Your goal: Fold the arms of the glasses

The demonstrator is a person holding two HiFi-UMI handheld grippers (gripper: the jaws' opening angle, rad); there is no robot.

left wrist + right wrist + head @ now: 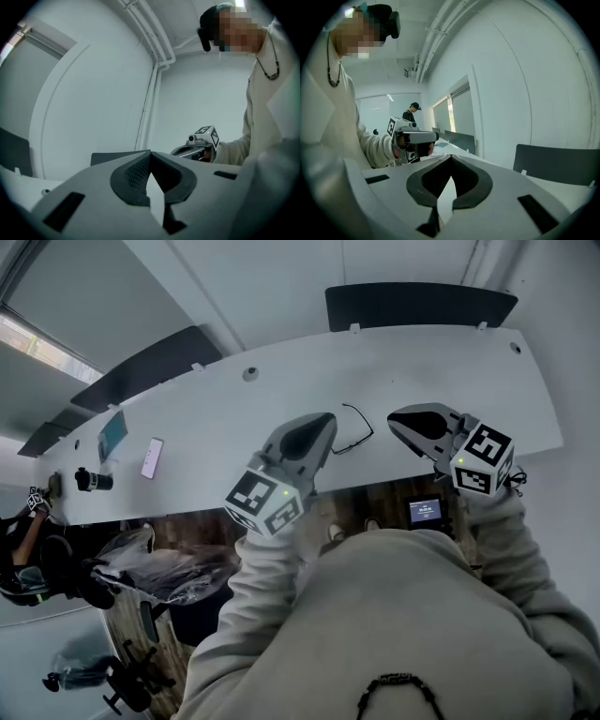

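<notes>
Thin black-framed glasses (pixel 353 432) lie on the white table (pixel 225 418), near its front edge. They sit between my two grippers and neither touches them. My left gripper (pixel 324 419) hovers just left of the glasses, its jaws shut and empty (pixel 150 158). To their right my right gripper (pixel 394 417) is also shut with nothing in it (pixel 450 161). Each gripper view shows the other gripper across from it: the right gripper (pixel 200 144) and the left gripper (pixel 414 139). Neither gripper view shows the glasses.
A phone (pixel 152 457), a teal card (pixel 113 434) and a small black device (pixel 93 480) lie at the table's left end. Dark chair backs (pixel 420 304) (pixel 150 367) stand behind the table. A small screen (pixel 426 511) sits below its front edge. Another person (pixel 411 112) stands far off.
</notes>
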